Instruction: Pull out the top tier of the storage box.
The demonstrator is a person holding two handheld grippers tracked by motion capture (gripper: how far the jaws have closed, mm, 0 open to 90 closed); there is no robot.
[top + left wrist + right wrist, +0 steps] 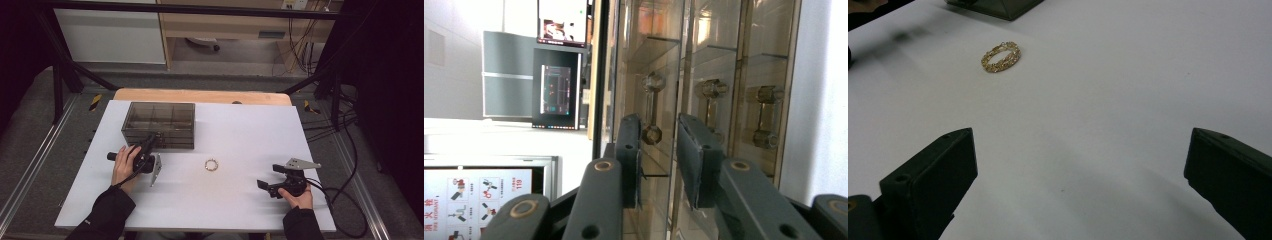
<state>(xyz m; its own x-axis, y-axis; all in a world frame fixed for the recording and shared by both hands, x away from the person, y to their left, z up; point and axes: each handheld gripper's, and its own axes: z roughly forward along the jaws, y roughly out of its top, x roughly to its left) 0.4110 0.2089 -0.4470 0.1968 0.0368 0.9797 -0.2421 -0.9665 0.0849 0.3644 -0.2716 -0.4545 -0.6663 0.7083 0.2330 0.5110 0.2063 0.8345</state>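
A smoky see-through drawer box [159, 125] stands at the back left of the white table [240, 130]. My left gripper [152, 136] is turned on its side and points into the box's front. In the left gripper view the box [724, 60] has three drawer handles. The nearest handle [652, 107] lies just past my left gripper's [659, 125] narrow gap, close to one pad [630, 150], and no pad presses on it. A gold chain bracelet [211, 164] lies mid-table. My right gripper [267, 176] rests low at the right, wide open [1083, 145], with the bracelet [1000, 56] ahead of it.
A wooden table edge [200, 95] runs behind the white top. Black cables [345, 200] trail off the table's right side. Black frame posts [60, 85] stand at the back corners. The box's corner [998, 6] shows beyond the bracelet.
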